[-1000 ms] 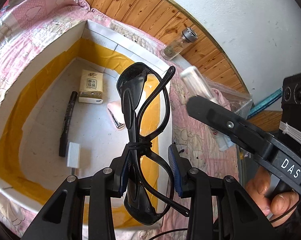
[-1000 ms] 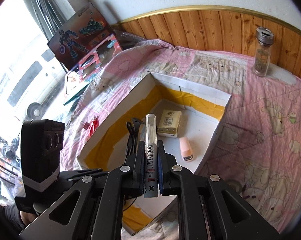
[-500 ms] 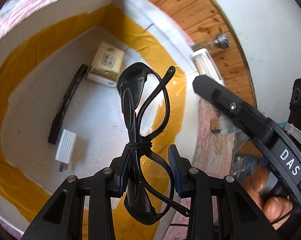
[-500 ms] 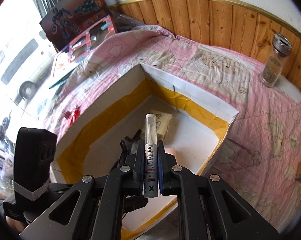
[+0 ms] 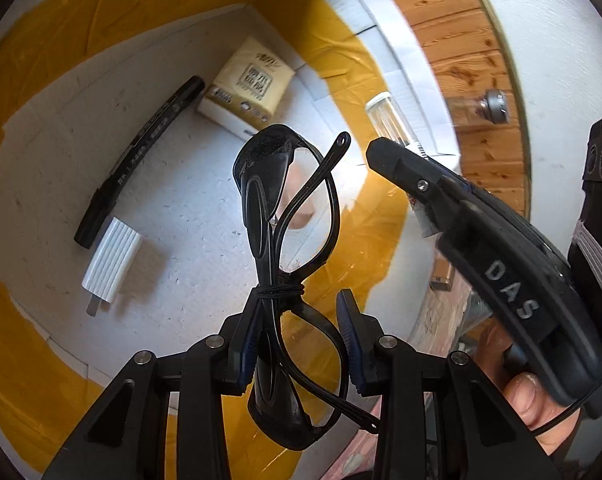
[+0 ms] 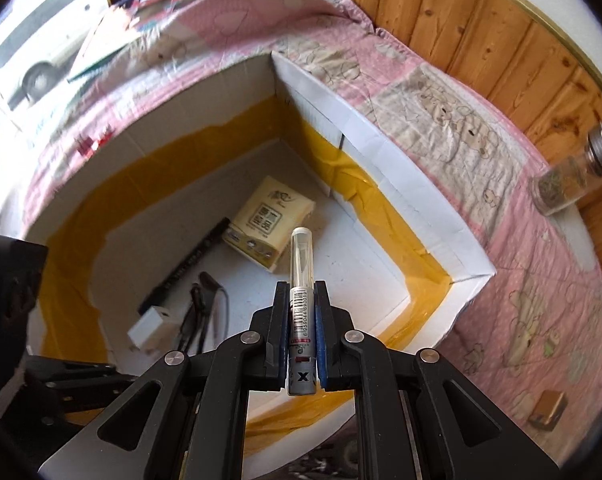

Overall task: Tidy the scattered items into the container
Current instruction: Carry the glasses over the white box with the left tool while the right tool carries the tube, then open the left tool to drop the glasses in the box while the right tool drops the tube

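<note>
- Hanging over the white box [image 5: 385,28], black folded glasses [image 5: 285,216] are gripped at the bridge by the left tool [image 5: 301,336].
- A clear-capped pen [image 6: 301,304] is clamped upright in the right tool [image 6: 301,340], above the box interior.
- Tissue pack [image 6: 267,220], black marker [image 5: 141,160] and white charger [image 5: 111,264] are seen on the box floor.

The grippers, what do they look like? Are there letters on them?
Both are black plastic with silver screws. The left gripper has two angular fingers lined with blue pads. The right gripper looks the same, with blue pads too. Seen from the left wrist camera, its side carries white letters "DAS", a thin black cable hangs beneath it, and a black box with white ribbed straps sits on top.
</note>
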A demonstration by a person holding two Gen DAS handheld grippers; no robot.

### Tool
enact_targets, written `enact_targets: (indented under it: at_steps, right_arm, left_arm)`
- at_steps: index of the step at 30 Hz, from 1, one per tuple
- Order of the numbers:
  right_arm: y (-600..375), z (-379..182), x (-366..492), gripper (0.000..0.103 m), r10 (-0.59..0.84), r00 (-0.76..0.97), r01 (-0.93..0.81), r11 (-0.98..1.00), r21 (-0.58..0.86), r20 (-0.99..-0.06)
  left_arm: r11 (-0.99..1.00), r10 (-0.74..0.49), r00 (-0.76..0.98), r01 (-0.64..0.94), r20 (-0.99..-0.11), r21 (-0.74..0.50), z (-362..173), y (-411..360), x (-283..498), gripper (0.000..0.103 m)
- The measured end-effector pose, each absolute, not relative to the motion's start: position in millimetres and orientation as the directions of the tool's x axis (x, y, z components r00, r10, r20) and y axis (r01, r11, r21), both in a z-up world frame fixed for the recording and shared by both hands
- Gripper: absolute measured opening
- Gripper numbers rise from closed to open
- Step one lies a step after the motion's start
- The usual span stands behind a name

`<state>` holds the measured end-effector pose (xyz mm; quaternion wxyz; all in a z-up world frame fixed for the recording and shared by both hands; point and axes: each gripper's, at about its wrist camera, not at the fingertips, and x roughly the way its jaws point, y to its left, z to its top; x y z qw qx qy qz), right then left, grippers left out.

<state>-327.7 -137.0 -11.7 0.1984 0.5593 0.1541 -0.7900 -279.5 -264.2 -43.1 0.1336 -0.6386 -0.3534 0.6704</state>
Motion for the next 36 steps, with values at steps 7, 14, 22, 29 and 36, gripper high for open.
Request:
enact_targets:
  at_steps: [7, 14, 22, 29, 36]
  right_arm:
    - [-140, -33, -340, 0.012, -0.091, -0.260, 0.511, -0.857, -0.057, -0.961]
    - [-131, -33, -341, 0.034, -0.084, -0.322, 0.475, -0.876, -0.084, -0.943]
    - [-121, -13, -331, 0.033, -0.137, -0.360, 0.415, -0.909, -0.027, -0.923]
    - [-122, 5, -302, 0.033, -0.248, -0.360, 0.383, -0.918, 0.100, -0.900]
    - [-123, 16, -257, 0.034, -0.309, -0.397, 0.346, -0.923, 0.171, -0.864]
  left_arm:
    - [-0.719, 0.618, -0.121, 0.311, -0.777, -0.621, -58, -262, -287, 0.038]
    - [-0.764, 0.584, -0.113, 0.258, -0.804, -0.592, -58, -264, -293, 0.044]
    - [-0.778, 0.590, -0.147, 0.158, -0.794, -0.608, -34, -272, -274, 0.044]
    - [-0.829, 0.545, -0.193, 0.021, -0.816, -0.559, -5, -288, -233, 0.044]
    - [-0.881, 0.472, -0.270, -0.113, -0.839, -0.459, 18, -272, -215, 0.044]
